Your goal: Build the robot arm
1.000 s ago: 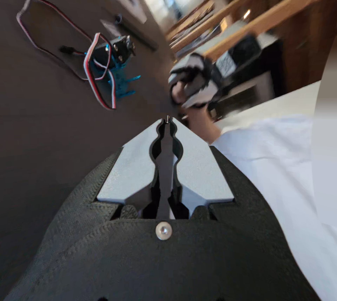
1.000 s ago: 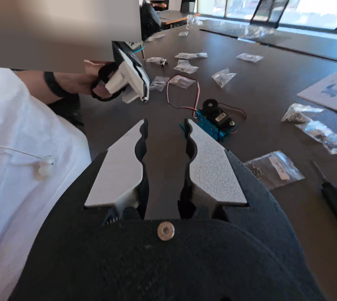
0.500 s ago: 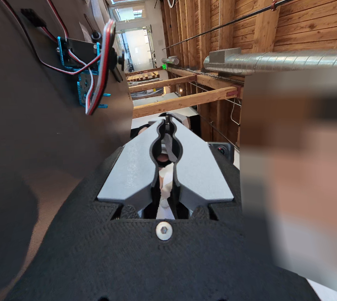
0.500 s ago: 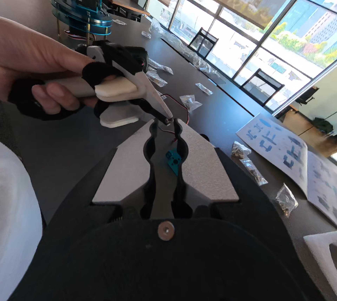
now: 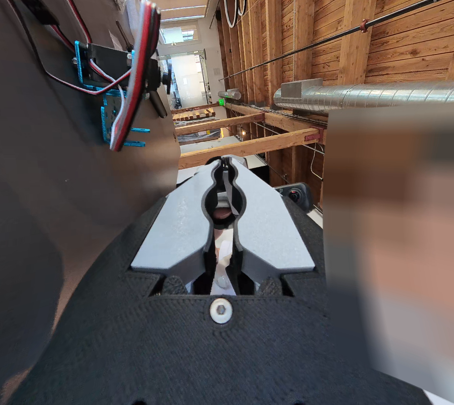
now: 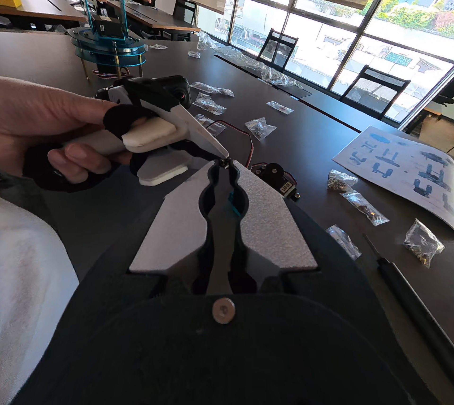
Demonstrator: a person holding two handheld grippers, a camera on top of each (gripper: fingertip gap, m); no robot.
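My left gripper (image 5: 224, 162) is shut on a small dark screw (image 5: 224, 161) at its fingertips and is held above the dark table (image 5: 49, 184). In the right wrist view a hand (image 6: 49, 123) holds the left gripper (image 6: 224, 155) from the left. Its tip meets my right gripper (image 6: 224, 162), whose jaws are closed on the same screw (image 6: 223, 161). A black servo in a blue bracket (image 6: 272, 172) with red, white and black wires lies on the table just behind the tips. It also shows in the left wrist view (image 5: 110, 69).
Several clear bags of small parts (image 6: 260, 126) lie across the table (image 6: 307, 147). A printed sheet (image 6: 398, 167) lies at the right and a black screwdriver (image 6: 405, 282) near the right edge. A blue round-plate assembly (image 6: 108, 49) stands at the far left. Chairs (image 6: 277, 49) stand along the windows. Only a small space, under 4 cm, lies between the two pairs of fingers.
The left gripper has risen and tilted with the screw toward the right gripper. The right gripper was open, then narrowed, and has closed its tips on the screw.
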